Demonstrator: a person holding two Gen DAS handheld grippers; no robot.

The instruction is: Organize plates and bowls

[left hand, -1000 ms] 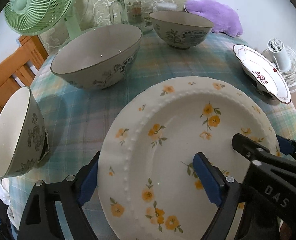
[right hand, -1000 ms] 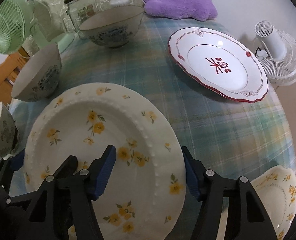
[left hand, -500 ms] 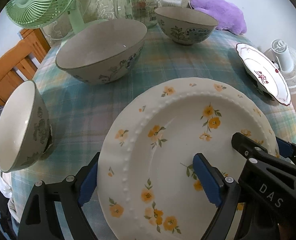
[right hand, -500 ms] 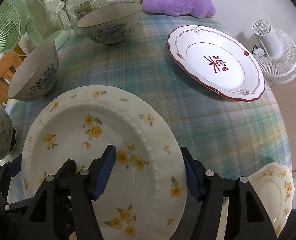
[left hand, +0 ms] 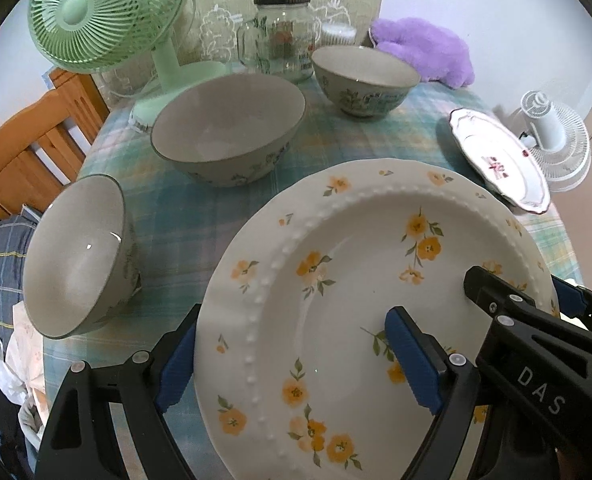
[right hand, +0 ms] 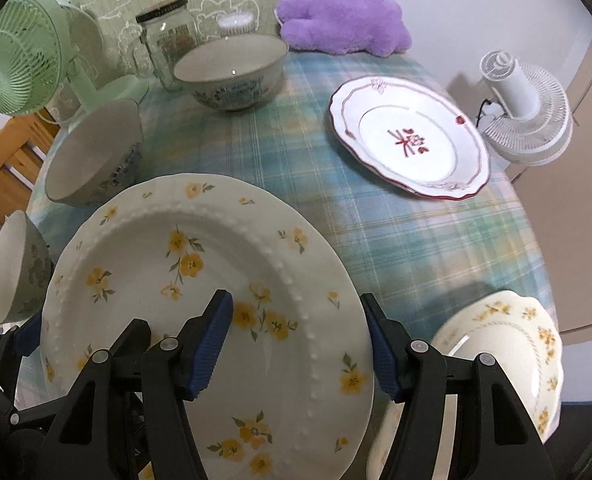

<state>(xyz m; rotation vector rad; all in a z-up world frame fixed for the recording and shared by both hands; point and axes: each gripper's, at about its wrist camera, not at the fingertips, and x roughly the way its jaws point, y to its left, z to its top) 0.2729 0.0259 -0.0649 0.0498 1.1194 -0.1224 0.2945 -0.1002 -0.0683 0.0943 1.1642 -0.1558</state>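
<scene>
A large white plate with yellow flowers (left hand: pixel 360 280) (right hand: pixel 183 272) is held up over the near side of the table. My left gripper (left hand: pixel 291 364) is shut on its left rim. My right gripper (right hand: pixel 300 344) is shut on its right rim and also shows in the left wrist view (left hand: pixel 536 320). A red-trimmed white plate (right hand: pixel 408 136) (left hand: pixel 500 160) lies at the right. Three grey floral bowls stand on the table: a far one (left hand: pixel 364 80) (right hand: pixel 231 72), a middle one (left hand: pixel 227 136) (right hand: pixel 95 152) and a near left one (left hand: pixel 79 256) (right hand: pixel 15 268).
A small yellow-flowered dish (right hand: pixel 508 352) sits at the near right edge. A green fan (left hand: pixel 107 16), a glass jar (left hand: pixel 283 36) and a purple plush (left hand: pixel 424 48) stand at the back. A white fan (right hand: pixel 524 104) is at the right. A wooden chair (left hand: pixel 23 152) is left.
Both grippers have lifted and drawn back with the flowered plate, so more of the table and the back objects show. Bowls and the red-trimmed plate have not moved.
</scene>
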